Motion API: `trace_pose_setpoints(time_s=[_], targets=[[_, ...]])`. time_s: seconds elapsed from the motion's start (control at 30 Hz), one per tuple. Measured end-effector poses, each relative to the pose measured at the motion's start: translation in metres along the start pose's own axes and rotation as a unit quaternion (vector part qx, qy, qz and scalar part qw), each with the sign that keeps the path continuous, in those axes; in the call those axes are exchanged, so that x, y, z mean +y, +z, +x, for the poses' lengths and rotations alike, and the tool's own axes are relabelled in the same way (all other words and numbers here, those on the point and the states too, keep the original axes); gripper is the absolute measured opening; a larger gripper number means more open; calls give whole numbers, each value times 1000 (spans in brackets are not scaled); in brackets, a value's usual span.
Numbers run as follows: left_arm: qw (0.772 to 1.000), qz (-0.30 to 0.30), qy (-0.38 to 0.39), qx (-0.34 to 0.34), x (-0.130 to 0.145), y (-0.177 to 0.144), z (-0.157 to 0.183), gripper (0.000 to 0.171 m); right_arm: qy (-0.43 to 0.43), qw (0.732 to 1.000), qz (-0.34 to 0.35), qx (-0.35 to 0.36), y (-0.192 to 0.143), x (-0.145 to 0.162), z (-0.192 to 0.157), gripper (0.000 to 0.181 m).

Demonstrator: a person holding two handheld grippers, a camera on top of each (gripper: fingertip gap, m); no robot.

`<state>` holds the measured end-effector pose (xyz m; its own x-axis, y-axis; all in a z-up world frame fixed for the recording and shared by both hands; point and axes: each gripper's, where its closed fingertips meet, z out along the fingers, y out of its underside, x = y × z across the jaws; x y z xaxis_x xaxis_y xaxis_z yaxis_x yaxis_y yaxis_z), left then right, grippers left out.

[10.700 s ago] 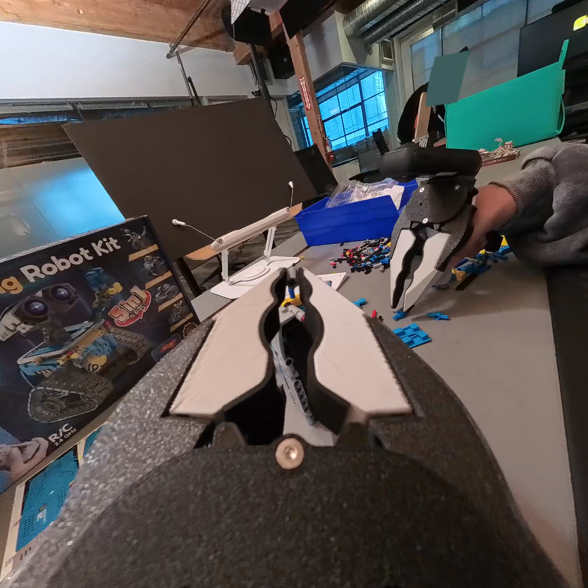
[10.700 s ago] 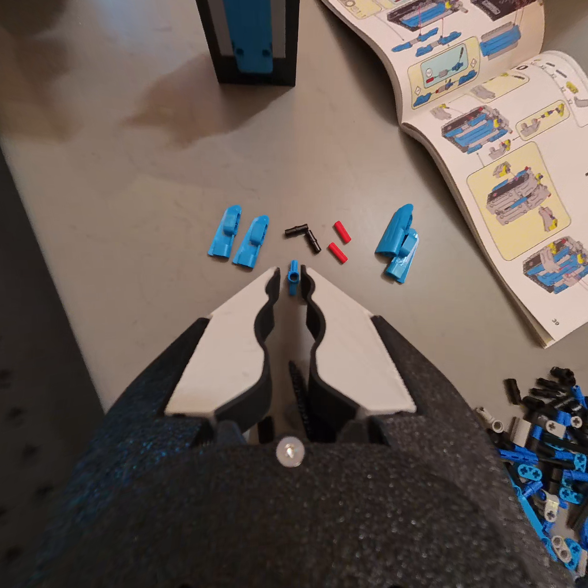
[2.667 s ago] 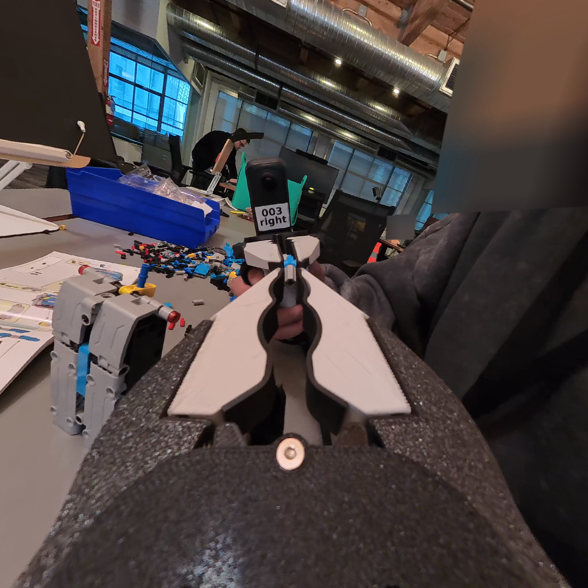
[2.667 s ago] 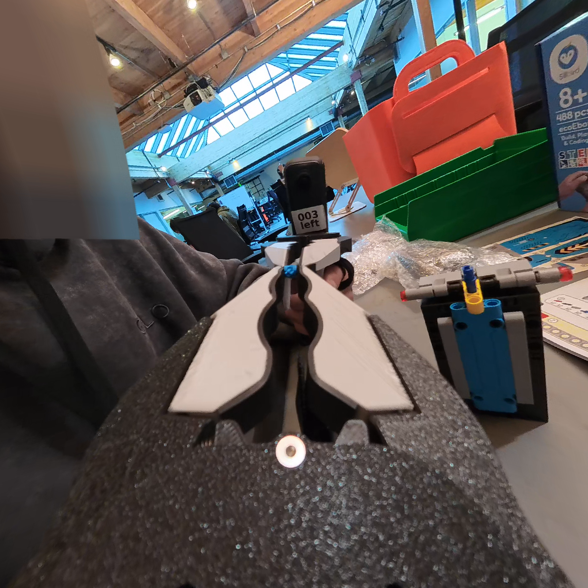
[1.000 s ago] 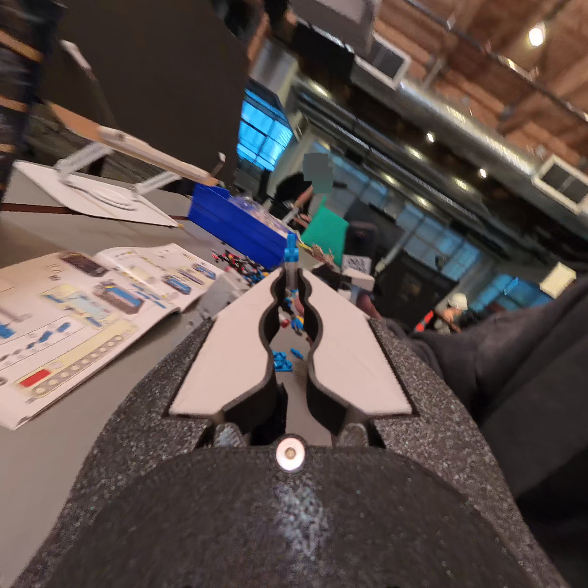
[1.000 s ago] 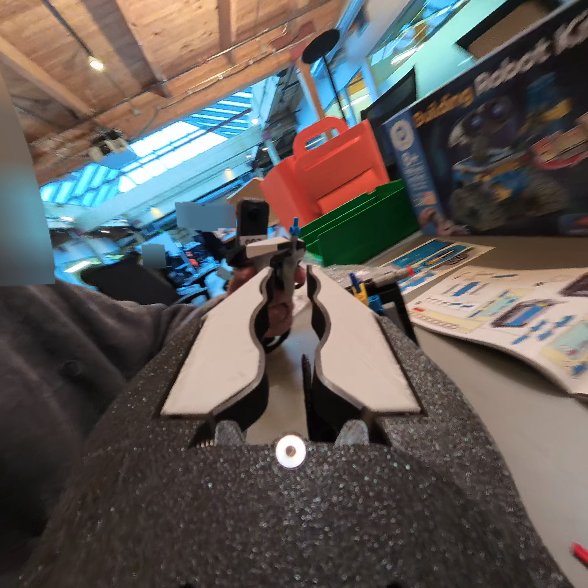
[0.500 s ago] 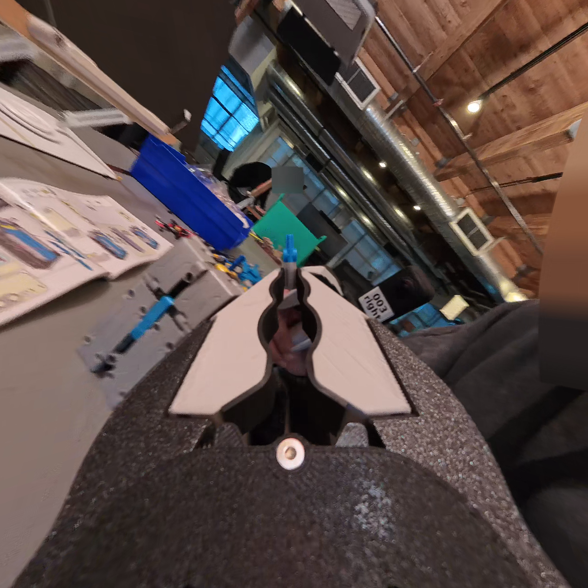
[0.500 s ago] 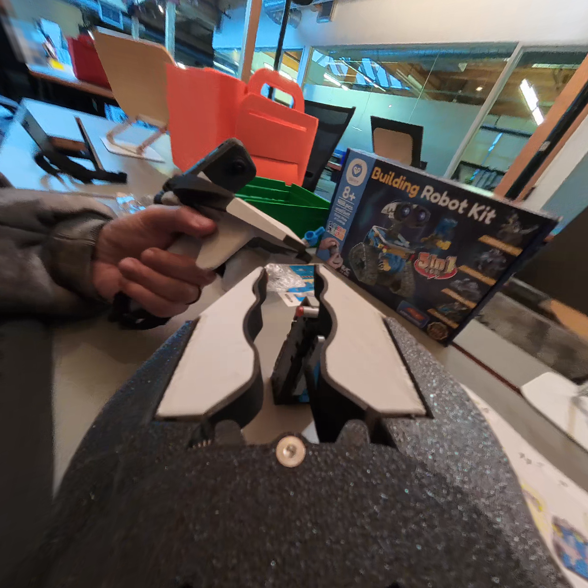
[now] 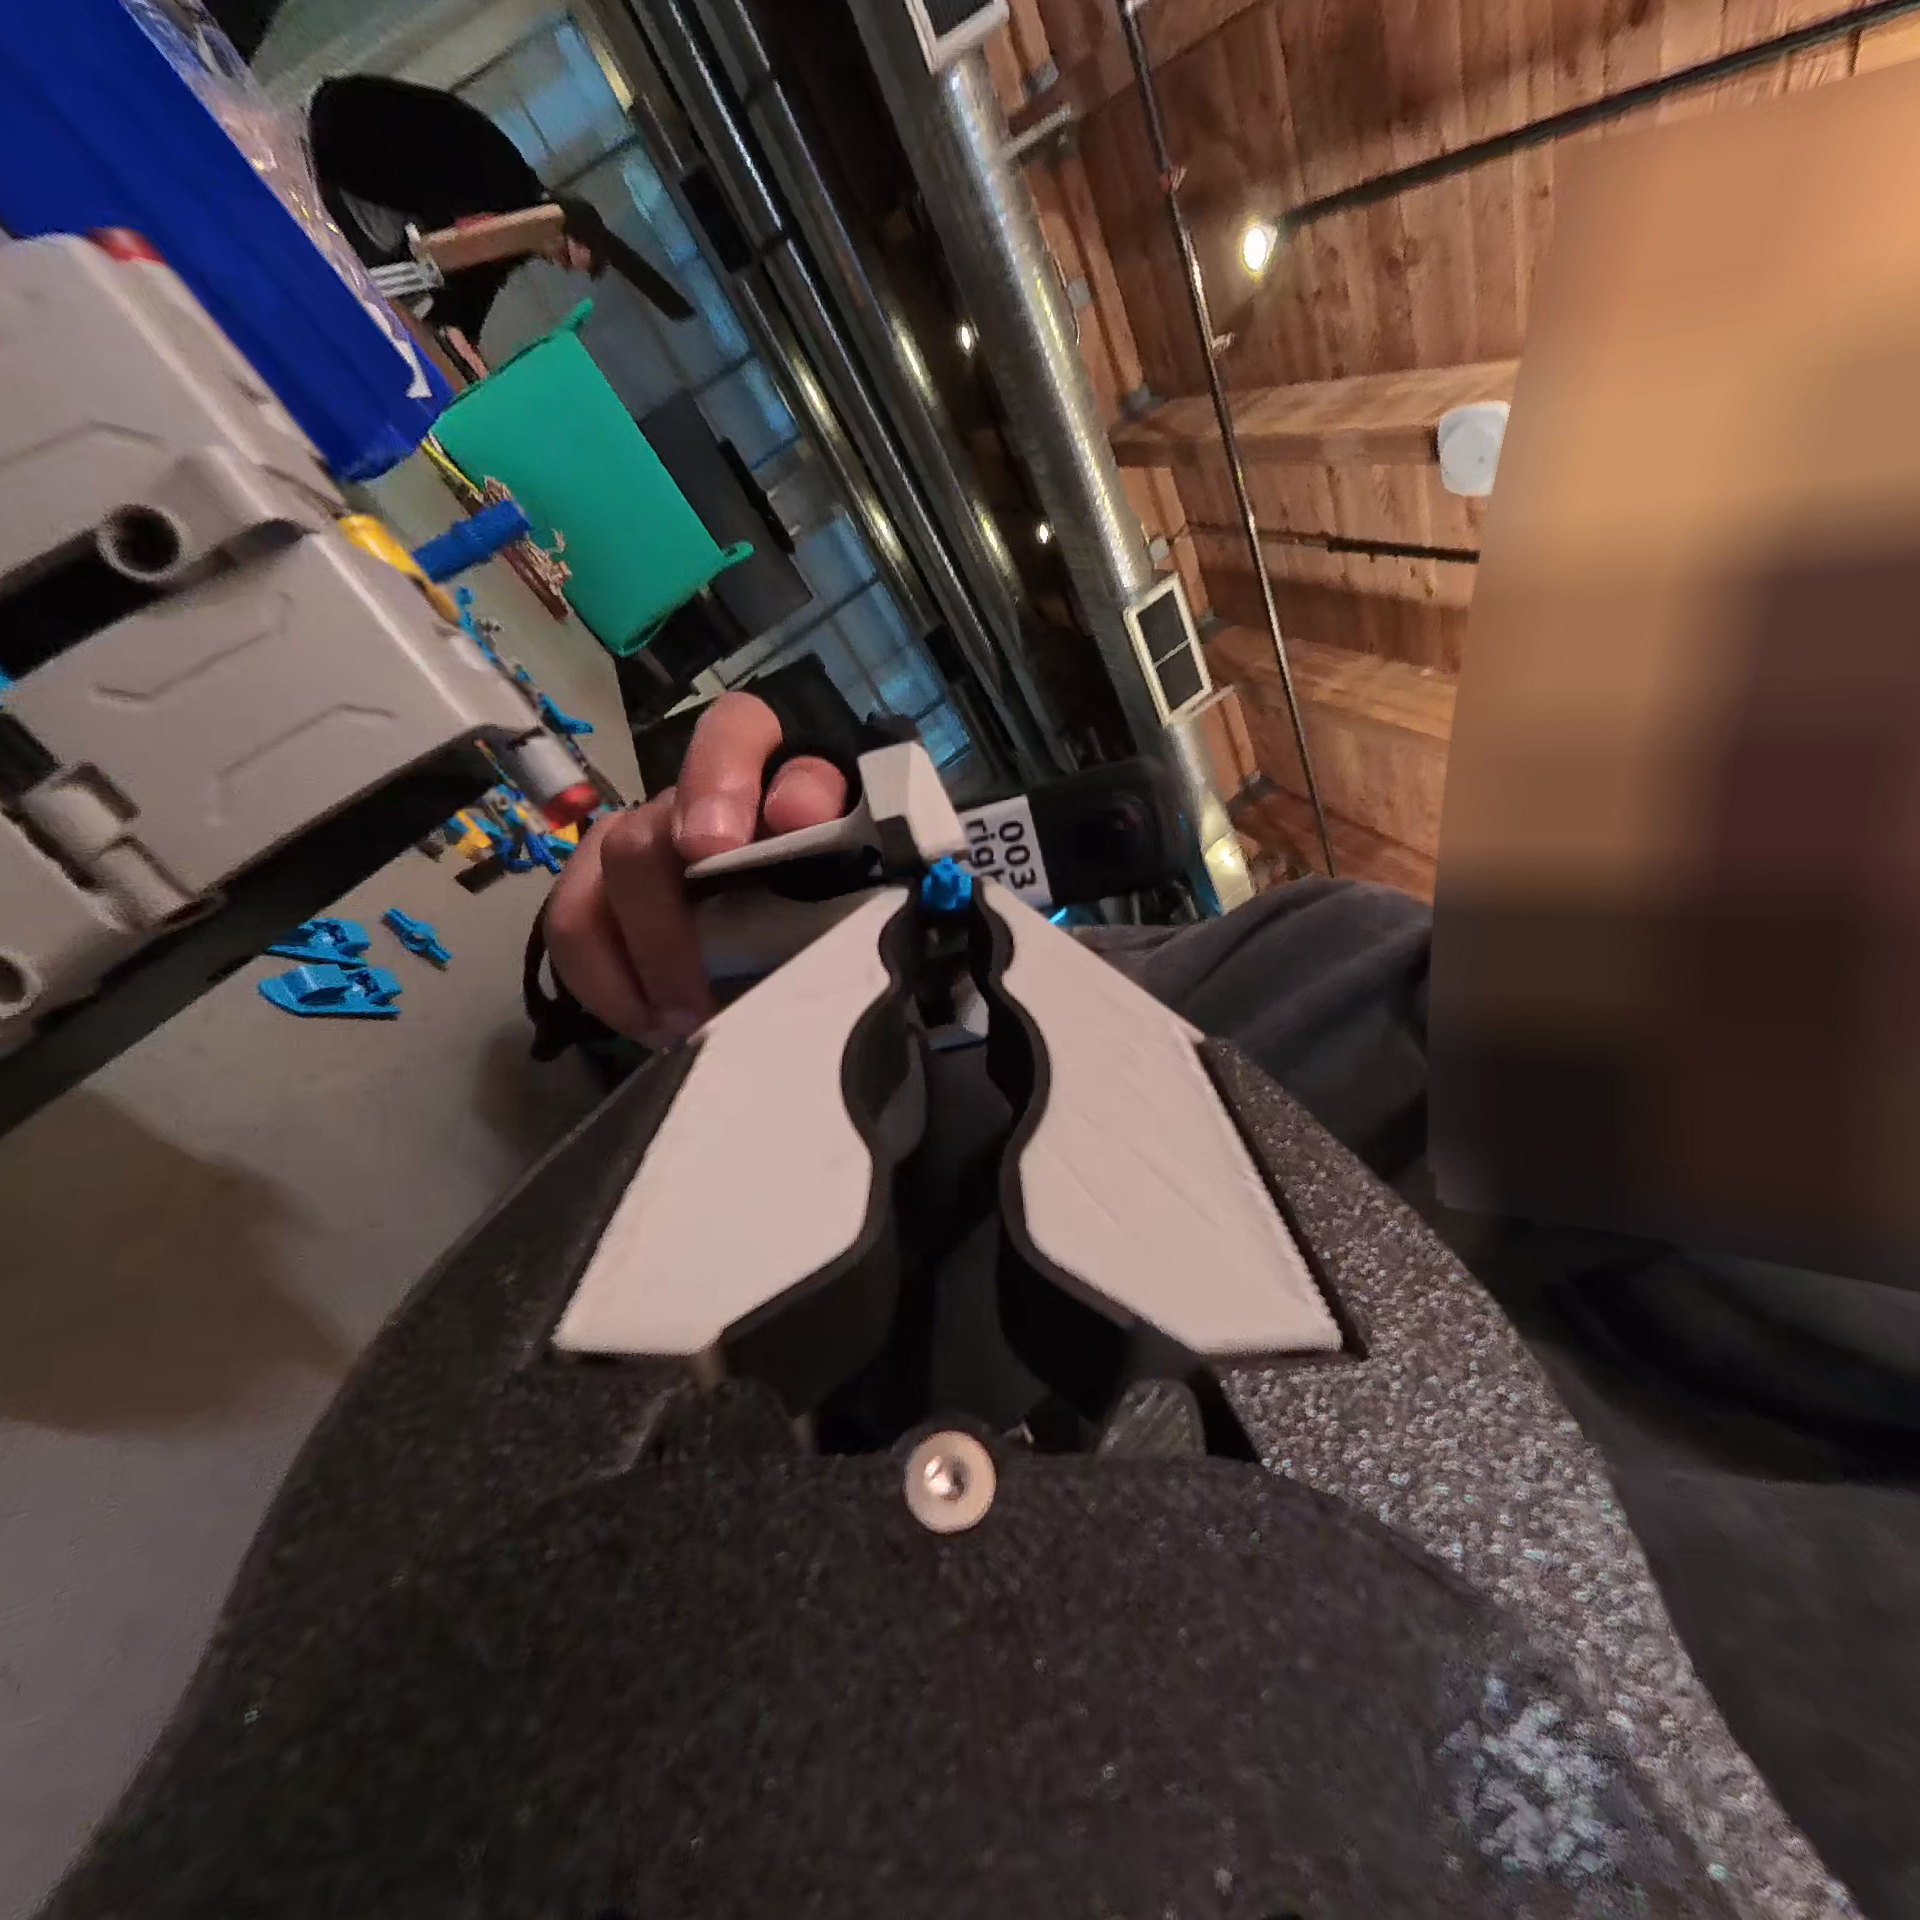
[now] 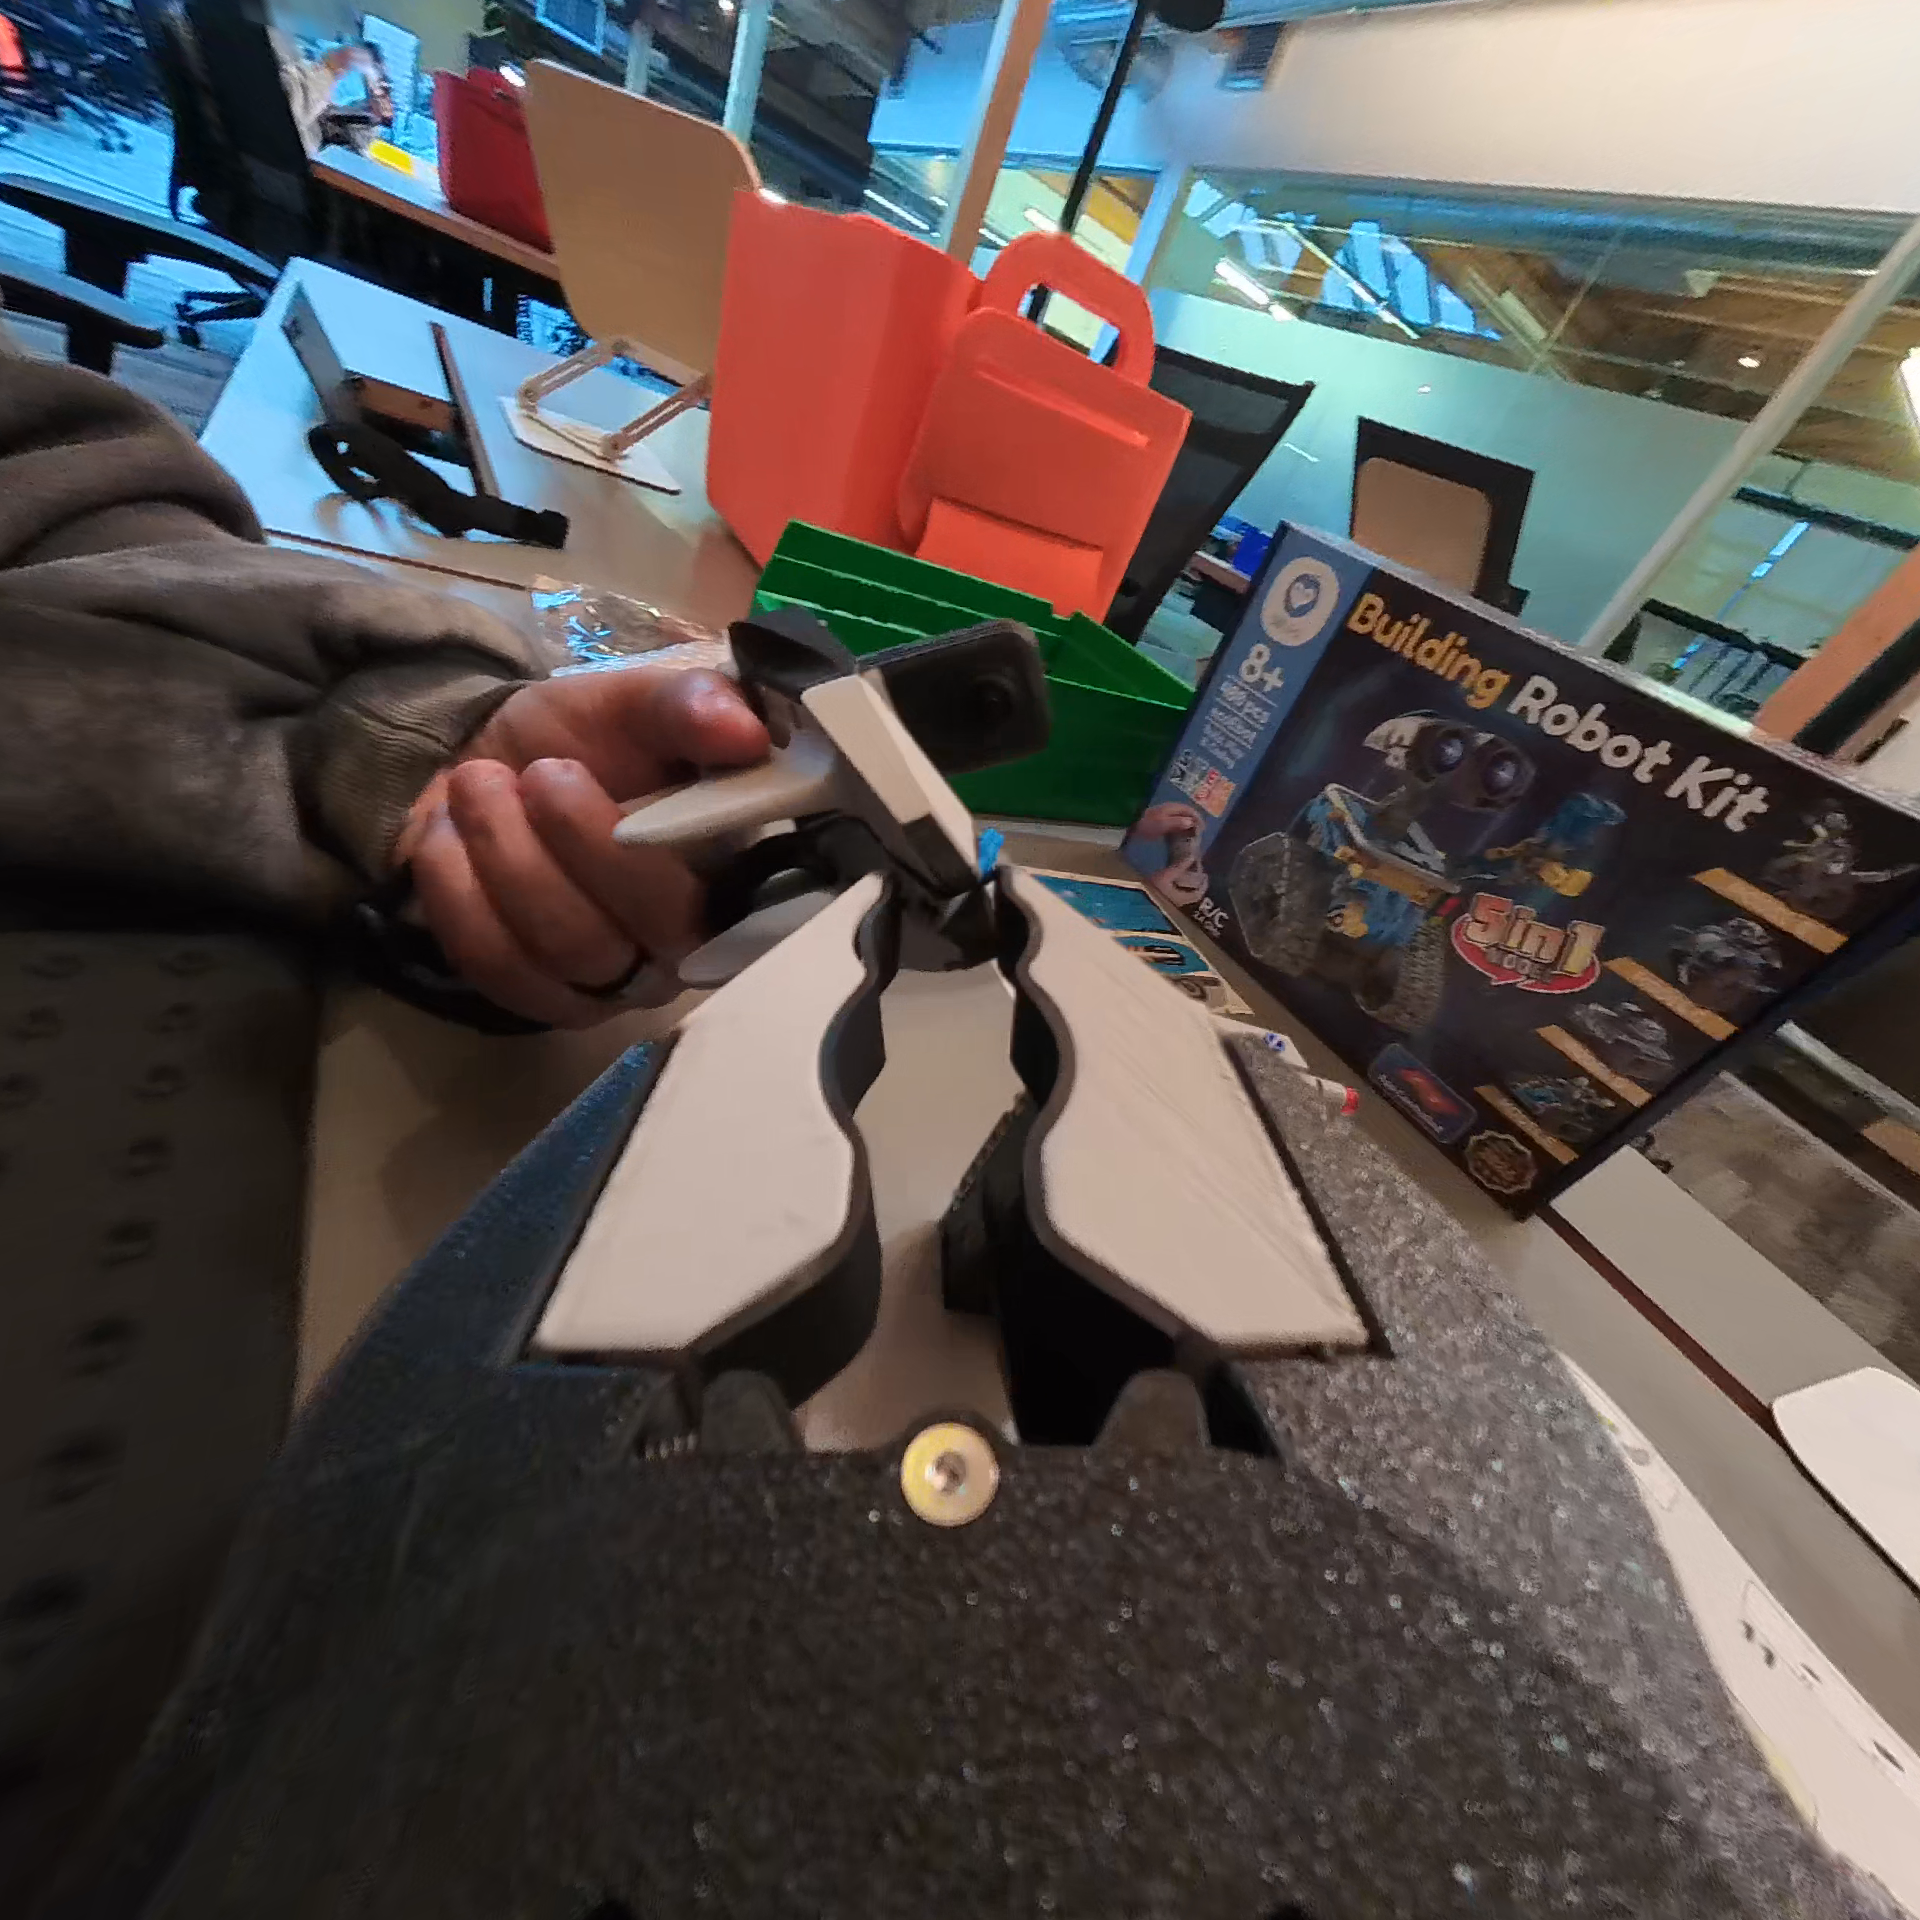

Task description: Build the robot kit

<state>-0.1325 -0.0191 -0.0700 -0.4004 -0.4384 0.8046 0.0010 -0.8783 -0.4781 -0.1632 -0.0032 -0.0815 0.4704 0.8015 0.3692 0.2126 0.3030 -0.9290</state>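
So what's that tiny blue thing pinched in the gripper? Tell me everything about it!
The small blue pin looks like shiny plastic, a short peg with a knobbly end. It sits pinched between the tips of the left gripper, poking out past its white fingers. The right gripper comes in close around it; in that view only a blue sliver shows. The rest is hidden.

Grey block assembly [image 9: 197, 665] cut off at left frame edge; right gripper [image 10: 940, 894] tips overlap left gripper's [image 9: 945, 914] nose, masking most of blue pin [image 9: 943, 888].
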Motion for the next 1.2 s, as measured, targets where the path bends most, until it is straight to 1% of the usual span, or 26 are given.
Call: trace_pose_setpoints(time_s=[0.13,0.27,0.33,0.4,0.67,0.77,0.87,0.9,1.0,1.03,1.07,1.1,1.13,1.17,1.2], targets=[[999,-24,19,-19,4,0,-3,6,6,1000,-2,-11,-1,2,-2,17],[999,-30,18,-26,3,-1,-4,17,35,999,-8,-21,-2,6,0,16],[1000,-20,9,-21,0,-3,-4,12,33,999,7,-10,-6,1,4,8],[1000,-9,-15,-13,-4,-6,-6,8,21,1000,10,3,-8,1,7,7],[999,-19,-21,-26,-1,-7,-12,8,20,1000,-11,-10,-9,8,5,7],[999,-28,-24,-24,2,-7,-13,8,28,999,-14,-34,-9,10,2,7],[999,-40,-34,-14,8,-5,-11,7,53,996,-4,-73,-13,8,-4,7],[998,-42,-29,-22,8,-5,-13,7,55,995,-5,-78,-13,9,-4,7],[997,-52,14,-48,9,-6,-17,6,61,994,-33,-83,-16,16,-2,12],[997,-46,23,-52,6,-7,-17,6,74,994,-43,-74,-22,16,5,20],[997,-38,32,-62,1,-10,-18,6,86,993,-47,-69,-32,15,15,21],[996,-30,45,-74,-4,-13,-19,6,99,990,-65,-72,-43,19,26,11],[995,-19,62,-78,-9,-15,-18,6,114,985,-110,-73,-56,32,37,12],[994,-14,76,-83,-12,-16,-17,6,127,975,-166,-73,-71,51,46,19],[992,-15,90,-92,-12,-16,-19,6,138,964,-217,-74,-87,70,52,21]])
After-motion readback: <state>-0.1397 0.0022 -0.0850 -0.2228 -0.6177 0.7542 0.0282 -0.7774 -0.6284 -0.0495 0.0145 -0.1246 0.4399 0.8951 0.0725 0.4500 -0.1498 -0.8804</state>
